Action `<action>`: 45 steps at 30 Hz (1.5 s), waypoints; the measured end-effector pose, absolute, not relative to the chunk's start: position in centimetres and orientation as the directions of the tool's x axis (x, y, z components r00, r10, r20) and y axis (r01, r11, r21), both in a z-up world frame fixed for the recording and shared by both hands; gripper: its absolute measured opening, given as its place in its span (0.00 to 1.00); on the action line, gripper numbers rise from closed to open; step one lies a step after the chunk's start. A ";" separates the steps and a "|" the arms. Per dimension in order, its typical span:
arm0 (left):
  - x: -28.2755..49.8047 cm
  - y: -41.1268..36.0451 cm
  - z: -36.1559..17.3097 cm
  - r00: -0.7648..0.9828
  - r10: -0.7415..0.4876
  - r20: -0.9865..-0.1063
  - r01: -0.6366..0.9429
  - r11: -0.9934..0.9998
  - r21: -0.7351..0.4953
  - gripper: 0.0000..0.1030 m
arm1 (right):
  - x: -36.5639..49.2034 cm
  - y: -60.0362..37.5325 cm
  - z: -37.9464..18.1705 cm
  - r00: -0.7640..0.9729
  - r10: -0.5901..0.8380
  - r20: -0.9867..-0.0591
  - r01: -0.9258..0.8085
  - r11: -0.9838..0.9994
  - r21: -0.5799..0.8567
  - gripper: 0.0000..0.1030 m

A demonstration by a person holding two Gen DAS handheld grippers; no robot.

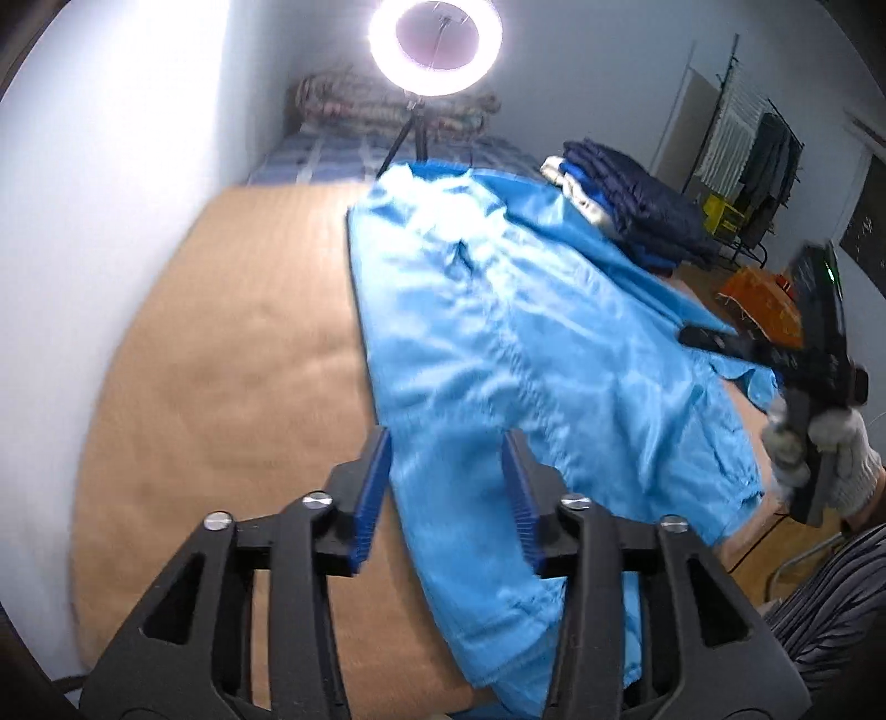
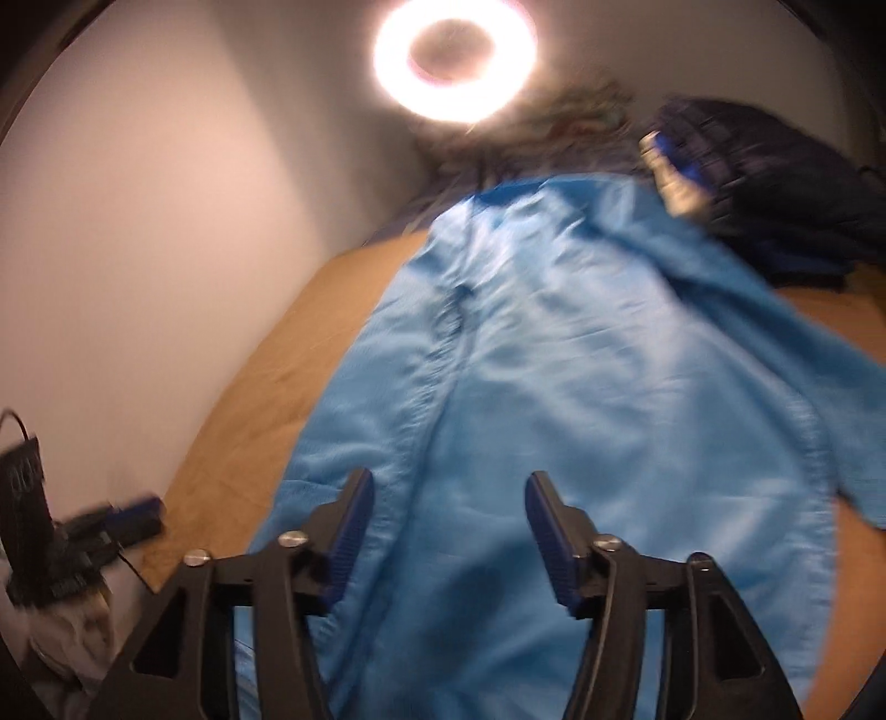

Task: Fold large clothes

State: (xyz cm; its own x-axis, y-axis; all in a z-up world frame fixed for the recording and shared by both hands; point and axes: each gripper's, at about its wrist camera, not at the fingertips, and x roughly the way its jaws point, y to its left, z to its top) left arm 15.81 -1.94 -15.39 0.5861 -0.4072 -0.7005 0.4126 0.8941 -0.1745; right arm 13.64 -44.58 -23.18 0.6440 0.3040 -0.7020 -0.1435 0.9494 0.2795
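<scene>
A large light-blue garment (image 1: 498, 343) lies spread lengthwise on a tan mat (image 1: 221, 360); it also fills the right wrist view (image 2: 554, 387). My left gripper (image 1: 448, 443) is open and empty, held over the garment's near left edge. My right gripper (image 2: 448, 482) is open and empty above the garment's near end. The right gripper also shows in the left wrist view (image 1: 714, 340), held by a gloved hand at the garment's right edge. The left gripper shows at the left edge of the right wrist view (image 2: 133, 515).
A stack of folded dark-blue clothes (image 1: 637, 210) sits at the far right of the mat. A lit ring light (image 1: 436, 47) on a tripod stands at the far end, before a rolled quilt (image 1: 354, 105). An orange cloth (image 1: 758, 304) and a drying rack (image 1: 742, 138) stand right.
</scene>
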 end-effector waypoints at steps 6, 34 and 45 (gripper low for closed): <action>17.6 -4.7 -11.4 0.591 -0.412 -0.693 0.471 0.874 -0.117 0.47 | 9.9 -52.6 -21.6 0.672 0.180 -0.718 -0.020 0.974 0.225 0.62; 16.5 -20.2 -9.0 0.365 -0.551 -0.750 0.629 0.740 -0.238 0.47 | 9.1 -85.5 -25.2 0.655 -0.055 -0.753 0.419 0.856 0.302 0.70; 20.7 -15.3 -11.5 0.353 -0.551 -0.756 0.440 0.811 -0.385 0.47 | 12.7 -81.8 -28.6 0.527 -0.048 -0.848 0.291 0.948 0.128 0.01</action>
